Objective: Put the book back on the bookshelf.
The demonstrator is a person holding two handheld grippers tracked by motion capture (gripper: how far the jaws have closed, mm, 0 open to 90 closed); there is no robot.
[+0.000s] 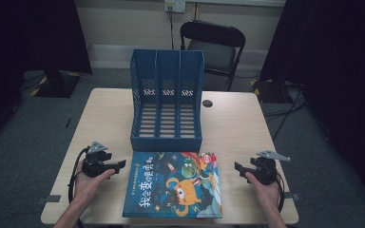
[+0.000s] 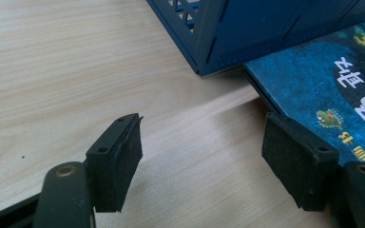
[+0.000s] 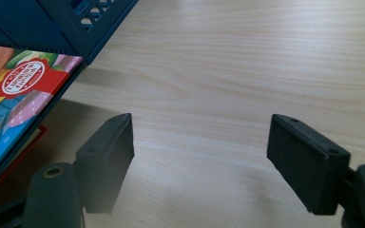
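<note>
Nearest the person's edge of the table point(image 1: 247, 128), a picture book point(image 1: 173, 184) is lying flat with its colourful cover facing up, its far edge sitting just beside the front lip of a blue file rack point(image 1: 167, 95). On either side of the book, a hand is resting on the tabletop and holding a gripper pointed inward at it. The left gripper point(image 1: 118, 166) is sitting just beside the book's left edge, and its jaws are standing well apart with nothing between them; in the left gripper view one pad point(image 2: 119, 159) is hovering over bare wood while the other is showing in front of the book's point(image 2: 328, 85) dark blue cover, though whether it is touching the cover is hard to tell. The right gripper point(image 1: 240, 169) is lying near the book's right edge, clear of it, and its jaws are likewise gaping over bare wood, as the right gripper view shows, with the book's point(image 3: 19, 95) corner off to one side. Farther back, the rack is standing with its three slotted compartments open toward the person. Beyond the table, a black folding chair point(image 1: 214, 45) is standing against the wall.
</note>
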